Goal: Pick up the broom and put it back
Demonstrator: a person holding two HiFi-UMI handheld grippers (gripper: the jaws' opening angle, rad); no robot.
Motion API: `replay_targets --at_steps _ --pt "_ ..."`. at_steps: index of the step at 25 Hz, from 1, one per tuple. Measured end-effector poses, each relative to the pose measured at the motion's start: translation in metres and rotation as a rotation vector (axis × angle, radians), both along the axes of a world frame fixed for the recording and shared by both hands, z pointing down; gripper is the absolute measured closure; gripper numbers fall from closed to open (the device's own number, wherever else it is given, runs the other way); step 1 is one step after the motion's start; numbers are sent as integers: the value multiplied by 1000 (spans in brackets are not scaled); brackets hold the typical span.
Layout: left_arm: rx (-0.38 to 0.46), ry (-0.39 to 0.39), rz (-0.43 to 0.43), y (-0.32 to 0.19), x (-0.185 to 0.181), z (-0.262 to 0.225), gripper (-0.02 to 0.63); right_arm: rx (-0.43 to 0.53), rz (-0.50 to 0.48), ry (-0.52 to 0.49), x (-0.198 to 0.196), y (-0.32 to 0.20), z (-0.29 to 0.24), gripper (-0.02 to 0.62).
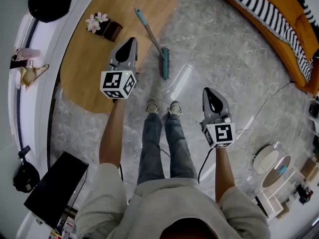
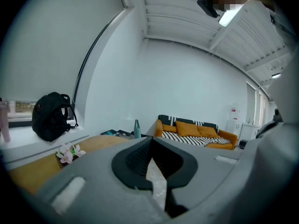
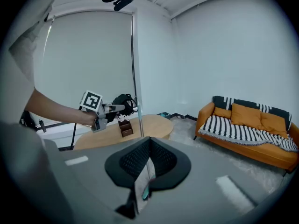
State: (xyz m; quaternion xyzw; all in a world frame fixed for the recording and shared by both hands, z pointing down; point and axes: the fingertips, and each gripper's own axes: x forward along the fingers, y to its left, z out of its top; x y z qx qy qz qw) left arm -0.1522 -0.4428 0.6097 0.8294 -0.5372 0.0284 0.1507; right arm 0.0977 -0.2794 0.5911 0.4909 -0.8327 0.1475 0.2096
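A broom (image 1: 152,37) with a teal handle and teal brush head (image 1: 165,63) stands nearly upright on the grey floor beside the oval wooden table (image 1: 89,78). In the right gripper view its thin handle (image 3: 138,118) rises in front of the table, and the teal head shows low between the jaws. My left gripper (image 1: 131,40) (image 2: 150,141) is raised just left of the handle. Its jaws are shut with nothing between them, and the broom does not show in its own view. My right gripper (image 1: 209,91) (image 3: 148,141) hangs lower on the right, shut and holding nothing.
A flower box (image 1: 102,26) sits on the table and a black backpack (image 1: 50,1) lies on the window ledge. An orange sofa (image 1: 286,21) with a striped blanket fills the far right. A clear plastic piece (image 1: 179,81) lies by my feet (image 1: 162,107). Cables and clutter (image 1: 271,168) are at the lower right.
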Motion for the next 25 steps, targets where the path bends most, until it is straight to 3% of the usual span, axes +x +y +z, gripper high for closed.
replay_targets --at_steps 11,25 --pt "-1 -45 60 83 13 -78 606 129 53 -26 5 -14 -68 593" --pt "88 -46 53 112 20 -211 604 268 162 -47 46 -14 -191 594"
